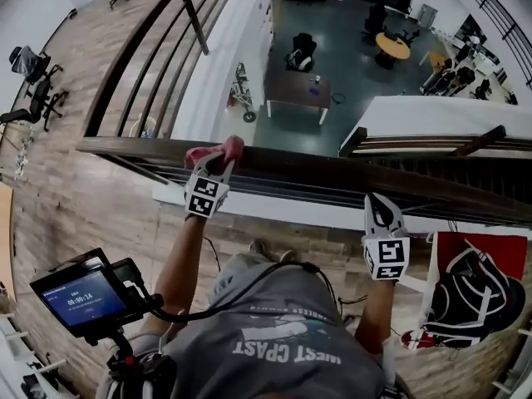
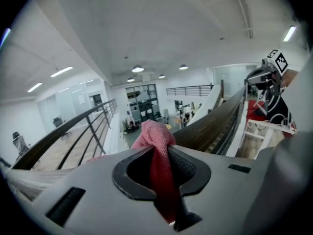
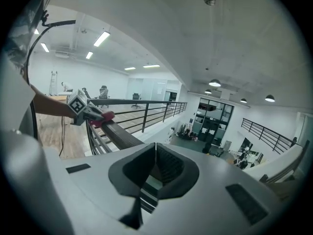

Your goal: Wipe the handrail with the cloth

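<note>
A dark wooden handrail (image 1: 316,171) runs across the head view above a drop to the lower floor. My left gripper (image 1: 218,165) rests on its top, shut on a red cloth (image 1: 218,150) that bunches against the rail. In the left gripper view the cloth (image 2: 157,146) is pinched between the jaws and the handrail (image 2: 215,119) leads off to the right. My right gripper (image 1: 381,199) sits just short of the rail, further right, shut with nothing in it. The right gripper view shows the handrail (image 3: 117,135), the left gripper (image 3: 84,108) and the cloth (image 3: 105,115).
Thin metal bars (image 1: 274,191) run under the rail above a white ledge (image 1: 274,208). Another railing (image 1: 141,56) runs away at left. A red and black bag (image 1: 478,293) lies at right. A small monitor (image 1: 83,298) sits at lower left. Tables and chairs stand far below.
</note>
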### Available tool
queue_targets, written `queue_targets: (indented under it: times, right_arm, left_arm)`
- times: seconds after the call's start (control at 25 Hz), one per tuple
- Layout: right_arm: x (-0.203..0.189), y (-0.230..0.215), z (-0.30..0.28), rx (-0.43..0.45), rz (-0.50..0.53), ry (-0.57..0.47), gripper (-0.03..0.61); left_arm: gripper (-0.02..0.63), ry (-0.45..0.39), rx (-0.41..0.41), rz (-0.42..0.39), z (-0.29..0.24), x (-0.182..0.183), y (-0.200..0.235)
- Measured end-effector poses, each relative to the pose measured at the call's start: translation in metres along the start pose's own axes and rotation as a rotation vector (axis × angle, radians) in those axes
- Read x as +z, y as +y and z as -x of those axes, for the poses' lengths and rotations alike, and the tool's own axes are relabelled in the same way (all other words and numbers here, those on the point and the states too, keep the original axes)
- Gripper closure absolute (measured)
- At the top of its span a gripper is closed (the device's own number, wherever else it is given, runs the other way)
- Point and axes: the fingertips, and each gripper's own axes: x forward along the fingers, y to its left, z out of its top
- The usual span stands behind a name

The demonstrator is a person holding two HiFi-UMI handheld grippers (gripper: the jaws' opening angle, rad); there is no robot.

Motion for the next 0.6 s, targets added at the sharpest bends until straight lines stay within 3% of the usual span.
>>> queue_targets:
  times: [0.12,0.2,0.28,0.44,0.52,0.6]
  right_arm:
    - [-0.008,-0.008,0.011,-0.031,-0.02,0.01,0.572]
    - [-0.014,-0.004,0.015,-0.033,-0.025,0.025,0.572]
    - [-0.006,0.01,0.004,-0.03,-0.022,0.03,0.572]
    - [0.047,0.065,-0.039,-0.002,-0.001,0.012,0.572]
    - [0.057,0.079,-0.046,0.013,0.021,0.005,0.572]
    - [0.054,0.08,-0.044,0.005,0.018,0.002,0.572]
  left_arm:
    - [0.549,-0.001,0.078,0.112,0.024,-0.023,0.039]
    - [0.551,-0.01,0.075,0.131,0.027,-0.027,0.034]
    - [0.551,-0.027,0.025,0.089,0.017,-0.018,0.02]
    - [0.551,-0.059,-0.132,-0.039,0.005,0.003,0.0]
    - [0.551,-0.058,-0.161,-0.063,0.006,-0.001,0.0]
    - [0.551,-0.055,-0.131,-0.055,0.015,-0.01,0.021]
